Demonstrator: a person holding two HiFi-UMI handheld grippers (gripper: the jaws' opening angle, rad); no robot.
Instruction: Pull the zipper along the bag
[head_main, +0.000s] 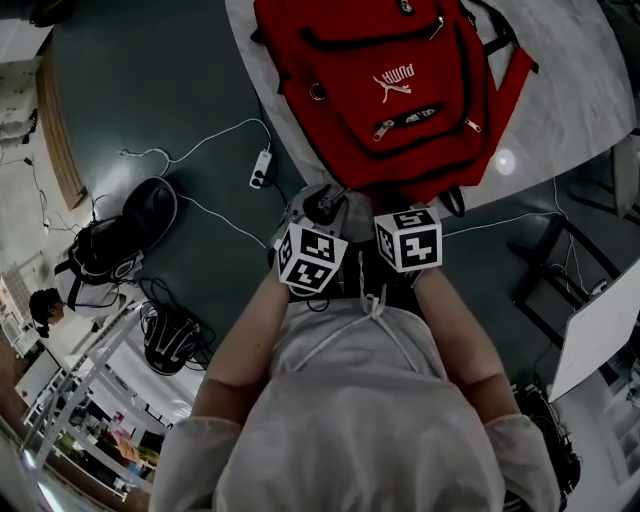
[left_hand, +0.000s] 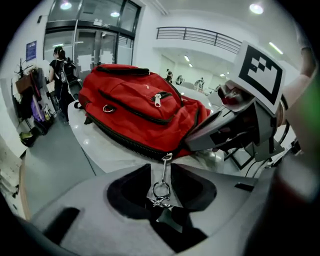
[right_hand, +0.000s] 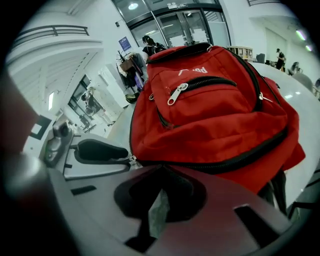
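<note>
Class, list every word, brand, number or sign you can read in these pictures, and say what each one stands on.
"PUMA", with a leaping-cat logo: on the red backpack, front pocket, upside down in the head view.
Blue wall sign: too small to read.
Marker cubes: square patterns only, no words.

White table (head_main: 585, 95) on dark floor (head_main: 150, 80); glass doors (left_hand: 95, 45), bright ceiling lights (left_hand: 256, 8).

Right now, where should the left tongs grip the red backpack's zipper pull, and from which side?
Probably the ring end of the zipper pull. It sticks straight out from the red backpack's near edge and lies in the gap of the open left tongs. Come from that near edge, in line with the pull, and close on the ring, where the thin stem widens.
</note>
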